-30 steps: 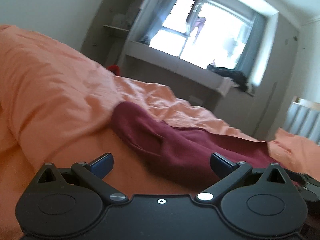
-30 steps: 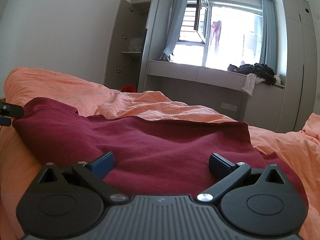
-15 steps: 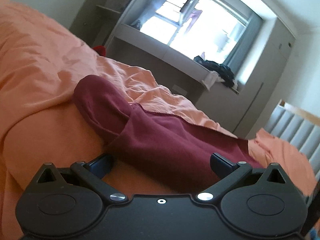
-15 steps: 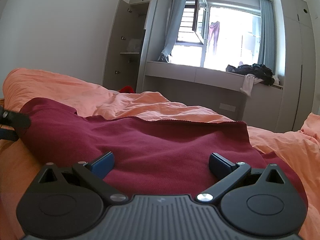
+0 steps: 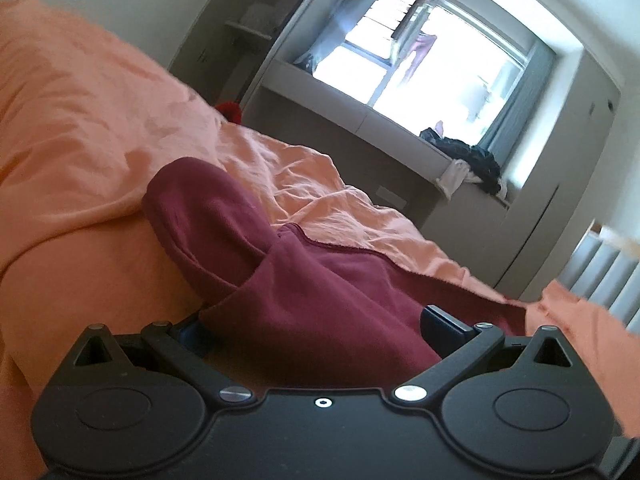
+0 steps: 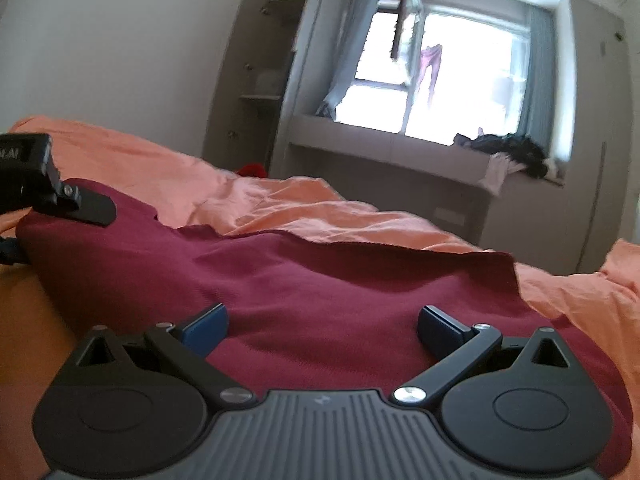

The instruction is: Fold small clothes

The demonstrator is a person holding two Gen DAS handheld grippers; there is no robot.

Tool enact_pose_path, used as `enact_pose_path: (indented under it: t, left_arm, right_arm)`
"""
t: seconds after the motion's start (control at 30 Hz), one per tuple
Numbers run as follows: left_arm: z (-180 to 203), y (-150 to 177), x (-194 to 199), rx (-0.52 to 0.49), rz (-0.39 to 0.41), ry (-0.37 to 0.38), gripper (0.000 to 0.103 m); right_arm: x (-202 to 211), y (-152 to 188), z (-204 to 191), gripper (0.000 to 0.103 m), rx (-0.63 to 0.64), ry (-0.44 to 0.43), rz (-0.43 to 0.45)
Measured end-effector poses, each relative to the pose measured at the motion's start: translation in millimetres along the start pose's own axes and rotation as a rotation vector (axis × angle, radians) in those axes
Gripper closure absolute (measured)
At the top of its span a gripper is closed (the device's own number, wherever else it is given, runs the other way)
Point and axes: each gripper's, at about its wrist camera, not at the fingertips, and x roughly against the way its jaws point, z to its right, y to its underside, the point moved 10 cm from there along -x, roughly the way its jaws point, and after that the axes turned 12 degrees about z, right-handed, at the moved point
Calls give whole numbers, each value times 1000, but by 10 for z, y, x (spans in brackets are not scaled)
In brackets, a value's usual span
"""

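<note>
A dark red garment lies on an orange bed cover. It fills the middle of the right wrist view. My left gripper is open, with the garment's near edge lying between its jaws and covering the left fingertip. My right gripper is open and low over the garment's near edge, holding nothing. The left gripper also shows in the right wrist view, at the garment's left sleeve end.
The orange bed cover is rumpled beyond the garment. A window ledge with a pile of dark clothes runs along the far wall. An open wardrobe stands at the back left. A small red object lies beside the bed.
My left gripper has moved forward onto the garment's sleeve edge, which now lies between its jaws. My right gripper has tilted slightly and stays open over the garment.
</note>
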Motion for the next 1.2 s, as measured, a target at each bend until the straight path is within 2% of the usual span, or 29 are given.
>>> enact_pose_path:
  t: [0.1, 0.17, 0.27, 0.3, 0.4, 0.47, 0.63, 0.9, 1.0, 1.07, 1.1, 1.17, 1.2]
  left_arm:
    - [41, 43, 21, -62, 5, 1, 1]
    - [43, 48, 42, -68, 4, 5, 1]
    - [24, 41, 71, -42, -4, 17, 1]
    - [15, 32, 80, -18, -6, 25, 1]
    - [6, 22, 103, 39, -8, 47, 1]
    - [15, 27, 91, 46, -10, 53, 1]
    - [24, 37, 55, 30, -13, 43, 1]
    - [41, 21, -27, 28, 6, -30, 3]
    - [90, -20, -51, -2, 25, -73, 18]
    - [98, -66, -89, -11, 27, -96, 38]
    - [85, -79, -117, -9, 22, -111, 44]
    - [33, -89, -170, 6, 9, -141, 67]
    - [9, -88, -193, 16, 2, -152, 70]
  right_arm:
    - [64, 36, -13, 0, 10, 36, 18]
    - [90, 38, -3, 0, 18, 43, 21]
    - [124, -19, 50, 0, 24, 0, 20]
    - [135, -52, 106, 0, 19, 11, 31]
    - [128, -46, 289, 0, 5, 116, 36]
    - [64, 34, 303, 0, -28, 96, -2]
    - [42, 79, 254, 0, -9, 114, 12]
    - [81, 115, 213, 0, 12, 135, 41]
    - [86, 114, 216, 0, 11, 133, 36]
    - [84, 115, 215, 0, 11, 131, 35]
    - [87, 113, 221, 0, 10, 130, 34]
    - [83, 111, 223, 0, 8, 126, 30]
    - [92, 107, 233, 0, 6, 123, 28]
